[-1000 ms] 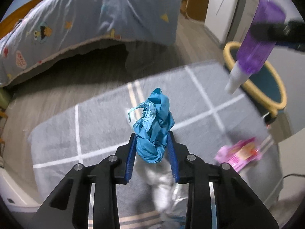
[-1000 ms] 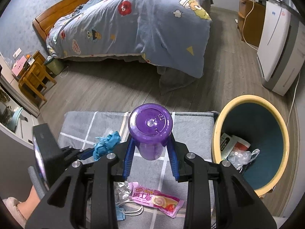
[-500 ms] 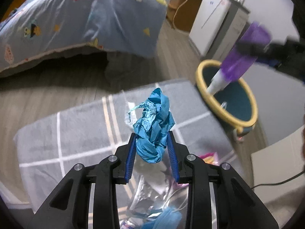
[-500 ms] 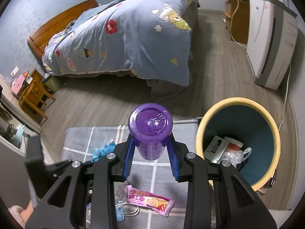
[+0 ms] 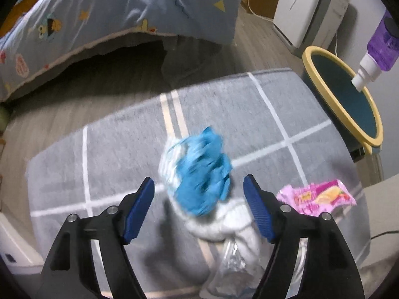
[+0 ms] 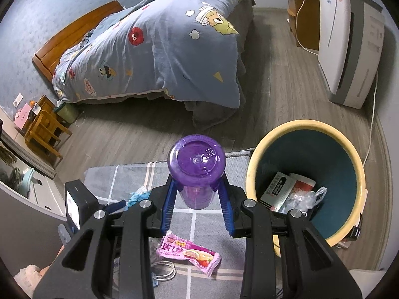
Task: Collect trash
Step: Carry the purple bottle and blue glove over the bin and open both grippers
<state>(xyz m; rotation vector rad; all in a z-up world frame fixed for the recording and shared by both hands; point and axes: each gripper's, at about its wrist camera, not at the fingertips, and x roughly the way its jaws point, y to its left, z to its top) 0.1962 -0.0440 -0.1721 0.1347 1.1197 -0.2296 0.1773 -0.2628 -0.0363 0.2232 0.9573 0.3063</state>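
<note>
While the left gripper (image 5: 198,206) has just opened, the blue wad (image 5: 203,174) sits loose between its fingers.

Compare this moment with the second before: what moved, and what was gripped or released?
The left gripper has just opened its jaws, releasing the blue crumpled trash, now blurred and clear of both pads above the grey rug. The right gripper stays clamped on the purple bottle, beside the bin.

A: Bed (image 6: 154,57), blue cartoon-print duvet (image 5: 119,12) hanging over the foot end. Wooden headboard (image 6: 74,32) far left.

B: Noted. Grey checked rug (image 5: 119,154) on wood-plank floor (image 6: 279,94). White appliance (image 6: 349,49) at right wall, cord trailing. Small wooden chair (image 6: 45,129) left.
</note>
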